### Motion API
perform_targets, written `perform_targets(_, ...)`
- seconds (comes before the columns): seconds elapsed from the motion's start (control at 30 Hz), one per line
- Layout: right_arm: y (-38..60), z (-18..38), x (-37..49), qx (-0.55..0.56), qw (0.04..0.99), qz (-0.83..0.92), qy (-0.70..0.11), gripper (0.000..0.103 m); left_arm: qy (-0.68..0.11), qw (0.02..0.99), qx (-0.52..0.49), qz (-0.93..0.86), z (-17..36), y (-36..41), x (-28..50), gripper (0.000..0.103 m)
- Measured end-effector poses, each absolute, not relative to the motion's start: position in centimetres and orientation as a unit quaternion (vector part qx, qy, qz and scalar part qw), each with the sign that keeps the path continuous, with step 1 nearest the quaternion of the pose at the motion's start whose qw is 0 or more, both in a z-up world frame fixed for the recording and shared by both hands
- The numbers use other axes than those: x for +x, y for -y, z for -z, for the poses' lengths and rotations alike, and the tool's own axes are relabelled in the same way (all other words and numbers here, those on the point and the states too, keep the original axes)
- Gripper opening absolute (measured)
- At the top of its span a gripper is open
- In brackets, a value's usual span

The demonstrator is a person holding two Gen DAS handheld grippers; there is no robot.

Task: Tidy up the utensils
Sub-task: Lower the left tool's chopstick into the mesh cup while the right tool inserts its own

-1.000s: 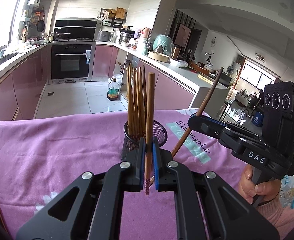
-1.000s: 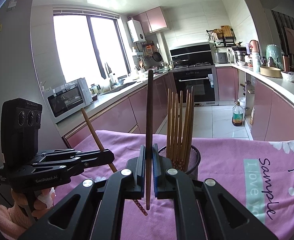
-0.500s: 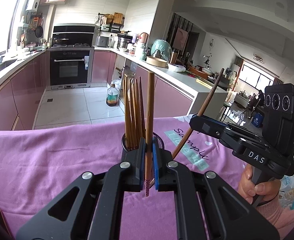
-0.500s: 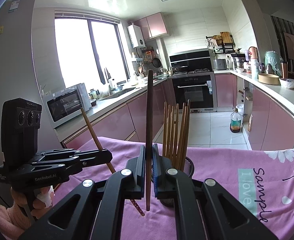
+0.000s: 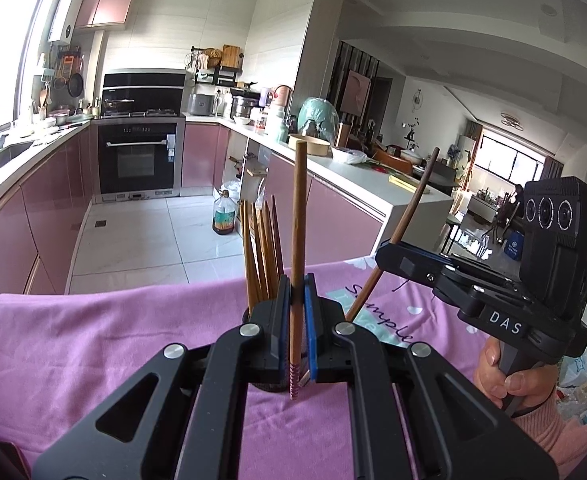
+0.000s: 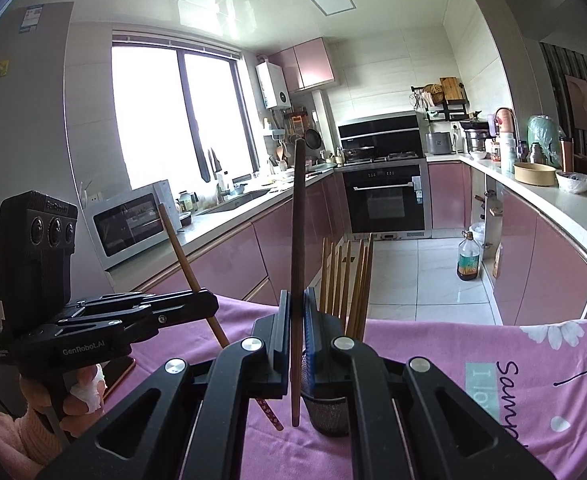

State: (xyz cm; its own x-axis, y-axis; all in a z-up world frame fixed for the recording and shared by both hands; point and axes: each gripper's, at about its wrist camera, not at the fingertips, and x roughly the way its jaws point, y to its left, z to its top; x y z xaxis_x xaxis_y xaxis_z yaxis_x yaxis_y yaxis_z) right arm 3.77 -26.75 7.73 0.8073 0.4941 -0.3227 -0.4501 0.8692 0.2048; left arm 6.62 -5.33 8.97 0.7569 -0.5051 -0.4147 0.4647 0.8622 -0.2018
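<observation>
left tongs (image 5: 297,320) pinch a reddish-brown chopstick (image 5: 298,232), tip seemingly patterned; right tongs (image 6: 296,344) pinch a darker chopstick (image 6: 298,248).

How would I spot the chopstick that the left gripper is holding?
Start at the pink tablecloth and find the mesh cup of chopsticks. Just in front, the left gripper clamps one chopstick upright. Unlike the others, it has a pink patterned tip.

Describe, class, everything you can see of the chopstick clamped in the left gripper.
The chopstick is a slim reddish-brown stick that looks wooden, with a pink patterned band at its lower tip. It stands nearly upright, pinched between the shut left gripper's blue-lined fingers, its tip hanging free above the pink cloth. Just behind it sits the mesh holder of chopsticks. Only the pads touch it.
</observation>
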Motion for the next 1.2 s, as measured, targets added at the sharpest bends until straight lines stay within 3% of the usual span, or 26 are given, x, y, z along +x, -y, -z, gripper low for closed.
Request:
perform_targets(0.63, 26.9, -9.9, 5.6, 0.050, 0.958, -0.234, -0.158, 0.005, -0.193, 0.949, -0.042, 0.247, -10.8, 6.1, 7.3, 0.007)
perform_targets(1.2, 25.7, -7.8, 7.8, 0.048, 0.956, -0.219, -0.190, 0.005, -0.229, 0.944, -0.033, 0.236, -9.4, 7.5, 9.1, 0.007)
